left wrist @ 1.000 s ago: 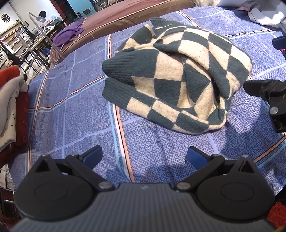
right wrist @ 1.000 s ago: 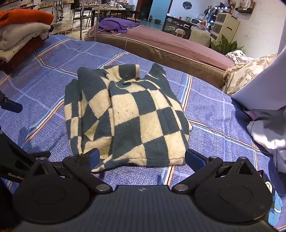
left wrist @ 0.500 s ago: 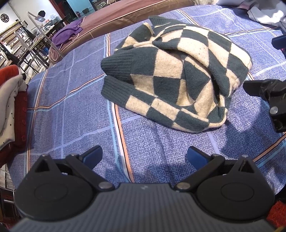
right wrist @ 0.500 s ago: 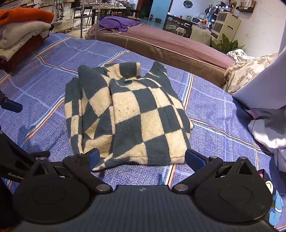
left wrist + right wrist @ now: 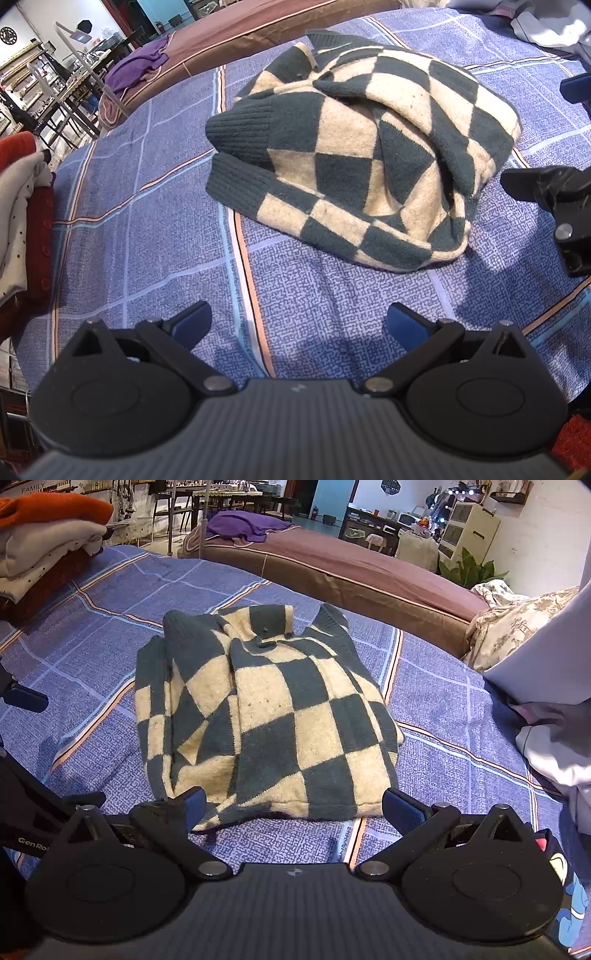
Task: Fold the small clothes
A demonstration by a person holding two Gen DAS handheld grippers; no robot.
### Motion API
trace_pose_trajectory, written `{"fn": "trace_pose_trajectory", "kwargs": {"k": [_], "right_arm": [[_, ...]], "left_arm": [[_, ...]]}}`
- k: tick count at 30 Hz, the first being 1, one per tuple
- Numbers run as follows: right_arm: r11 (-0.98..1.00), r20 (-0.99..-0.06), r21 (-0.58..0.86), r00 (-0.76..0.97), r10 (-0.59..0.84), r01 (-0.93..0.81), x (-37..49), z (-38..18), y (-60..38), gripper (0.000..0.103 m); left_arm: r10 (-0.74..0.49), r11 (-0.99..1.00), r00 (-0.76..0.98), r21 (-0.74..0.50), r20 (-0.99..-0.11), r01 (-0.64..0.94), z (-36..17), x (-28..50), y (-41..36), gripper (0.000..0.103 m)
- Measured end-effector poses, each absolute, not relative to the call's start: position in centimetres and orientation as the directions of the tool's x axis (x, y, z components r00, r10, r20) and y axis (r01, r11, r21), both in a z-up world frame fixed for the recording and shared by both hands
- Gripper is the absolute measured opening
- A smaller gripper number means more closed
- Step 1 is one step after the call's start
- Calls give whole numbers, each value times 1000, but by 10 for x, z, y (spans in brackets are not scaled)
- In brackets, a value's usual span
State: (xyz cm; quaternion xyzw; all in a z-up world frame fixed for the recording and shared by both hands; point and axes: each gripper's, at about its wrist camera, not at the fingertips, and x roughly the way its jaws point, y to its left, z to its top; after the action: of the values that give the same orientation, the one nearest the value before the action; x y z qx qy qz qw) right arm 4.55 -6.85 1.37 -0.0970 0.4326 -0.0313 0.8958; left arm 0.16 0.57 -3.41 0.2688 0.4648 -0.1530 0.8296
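A blue plaid bedspread with orange and pale stripes [image 5: 155,206] spreads under your two grippers, and near its middle lies the dark green and cream checkered knit sweater [image 5: 362,155], already gathered into a thick, lumpy bundle with its ribbed cuffs stacked on the side toward the left gripper. At one edge of the bedspread stands a stack of folded clothes topped by an orange knit [image 5: 51,535]; at the other, a loose pile of pale grey and white garments [image 5: 546,716] waits.

Your left gripper [image 5: 297,323] hangs above bare bedspread a little short of the sweater, blue-padded fingers spread wide and holding nothing. Your right gripper [image 5: 291,805] sits at the sweater's near hem, also spread wide and empty, its left pad just at the bundle's corner; whether it touches the knit cannot be told.

The bundle looks more rolled than flat, and that is the likely risk. Pinch only the top layer and the fold underneath could slide open as you lift, because the knit is thick and soft. Close on the ribbed cuffs alone and the sleeve may pull out of the fold. Lift one side ahead of the other and the heavy knit could sag and spill. With both grippers close around the bundle, a hurried reach might also knock one against the other.
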Motion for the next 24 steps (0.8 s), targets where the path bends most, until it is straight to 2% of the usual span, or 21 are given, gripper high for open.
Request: {"fn": "trace_pose_trajectory", "kwargs": {"k": [14,18,24], "right_arm": [[982,-754,-189,640,-147,2,46,10,-74,103],[986,-683,-162,717,-137,35,39,16,-81,103],[999,-600,-43,800,-23,-3,37,12,-87,103]], "left_arm": [[-12,816,515,289,-857,501,-39,7,9,103],[-35,841,555,276,-831,466,-38,12,24,103],[-80,934,591,147,-803,326,-42,33,69,103]]}}
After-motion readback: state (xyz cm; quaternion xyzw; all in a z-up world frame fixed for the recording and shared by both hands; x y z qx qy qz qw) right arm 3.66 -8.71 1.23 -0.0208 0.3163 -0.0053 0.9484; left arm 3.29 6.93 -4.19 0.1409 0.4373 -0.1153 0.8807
